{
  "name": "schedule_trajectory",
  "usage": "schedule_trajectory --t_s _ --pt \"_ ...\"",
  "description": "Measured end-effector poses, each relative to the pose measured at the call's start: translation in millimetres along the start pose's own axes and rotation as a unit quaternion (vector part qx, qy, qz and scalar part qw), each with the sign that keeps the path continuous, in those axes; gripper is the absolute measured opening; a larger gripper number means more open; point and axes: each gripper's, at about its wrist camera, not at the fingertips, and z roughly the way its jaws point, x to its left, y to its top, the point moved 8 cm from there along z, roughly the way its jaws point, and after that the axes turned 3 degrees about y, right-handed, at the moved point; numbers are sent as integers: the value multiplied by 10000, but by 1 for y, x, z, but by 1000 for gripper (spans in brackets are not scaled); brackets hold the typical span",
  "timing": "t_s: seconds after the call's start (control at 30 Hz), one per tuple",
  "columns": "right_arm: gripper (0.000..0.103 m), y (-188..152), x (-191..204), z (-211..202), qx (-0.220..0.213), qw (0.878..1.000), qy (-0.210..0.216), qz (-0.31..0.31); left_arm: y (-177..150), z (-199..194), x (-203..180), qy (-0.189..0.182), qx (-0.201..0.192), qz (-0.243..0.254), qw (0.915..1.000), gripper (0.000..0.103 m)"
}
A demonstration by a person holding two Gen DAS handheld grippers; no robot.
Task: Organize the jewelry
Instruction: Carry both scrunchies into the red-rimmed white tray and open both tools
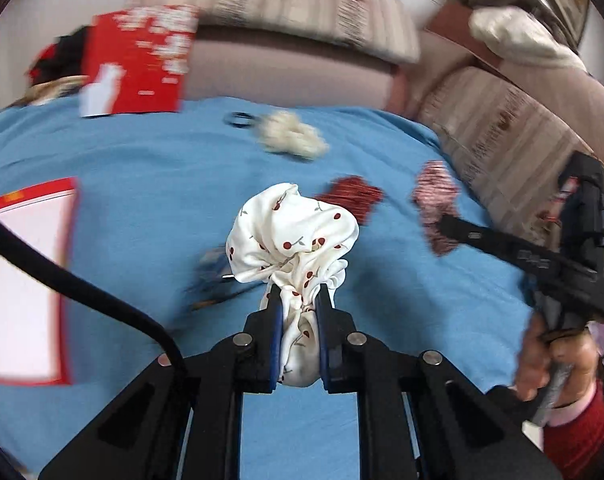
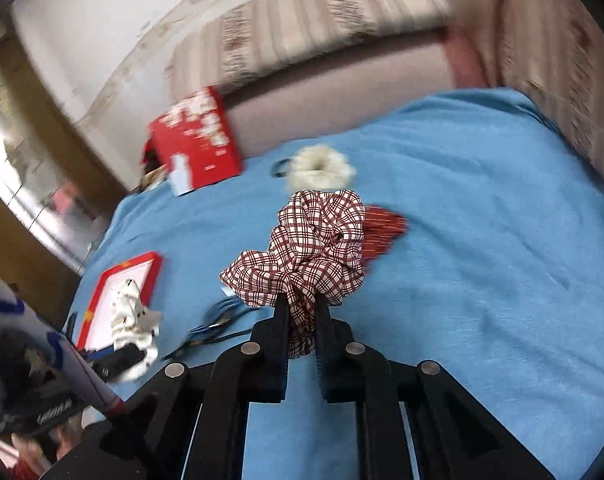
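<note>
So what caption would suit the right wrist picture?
Right gripper lifts a plaid scrunchie above the blue cloth.

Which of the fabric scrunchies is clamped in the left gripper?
The white cherry-print scrunchie, pinched in the left gripper. The red-and-white plaid scrunchie is in the right gripper; the fluffy cream scrunchie lies loose.

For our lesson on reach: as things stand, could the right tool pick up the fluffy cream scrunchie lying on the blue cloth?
Probably not yet. The right tool is already shut on the plaid scrunchie, so it has no free grip. The path itself looks open: the cream scrunchie lies uncovered on the blue cloth ahead.
</note>
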Motion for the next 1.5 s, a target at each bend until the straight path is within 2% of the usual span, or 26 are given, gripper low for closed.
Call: schedule_trajectory --t_s 0.1,0.27,0.47,0.63,0.83,1.0,1.1,1.13,1.17,1.2,1.27,1.33,1.43,1.5 --pt "12 -1 49 11 110 9989 251 -387 -1 -25 58 512 -157 -205 9984 14" --pt "12 -17 140 54 448 9914 725 -997 4 -53 161 1233 -253 -717 9895 14" --pt "12 -44 238 128 864 9786 1070 -1533 21 -50 268 1948 -210 -1000 9755 14" --pt "12 -51 292 201 1186 9717 1018 -1772 30 -21 350 2216 76 -1360 9656 14" --pt "12 -52 310 272 1529 9688 830 -1768 38 3 428 2612 331 -1660 9503 15" --pt "13 -55 316 319 1730 9672 636 -1748 40 22 469 2660 487 -1975 9422 18" --pt "21 -51 317 333 1766 9680 558 -1694 43 29 476 2717 497 -1969 9407 25" --pt "35 -50 317 335 1784 9680 552 -1678 44 28 477 2727 451 -1948 9411 29" --pt "42 -50 316 336 1875 9667 531 -1660 46 29 476 2710 430 -1950 9416 39" --pt "48 -49 316 334 1866 9673 511 -1641 47 29 477 2684 397 -1973 9421 46" --pt "49 -43 316 322 1807 9675 603 -1663 47 23 476 2622 306 -2075 9419 51" --pt "58 -41 313 299 1674 9681 735 -1714 45 14 473 2501 242 -2190 9428 51" --pt "60 -50 294 270 1508 9703 416 -1844 41 -7 464 2482 71 -2260 9419 52" --pt "60 -65 285 265 1656 9685 405 -1818 36 -26 455 2568 -88 -2295 9388 57"
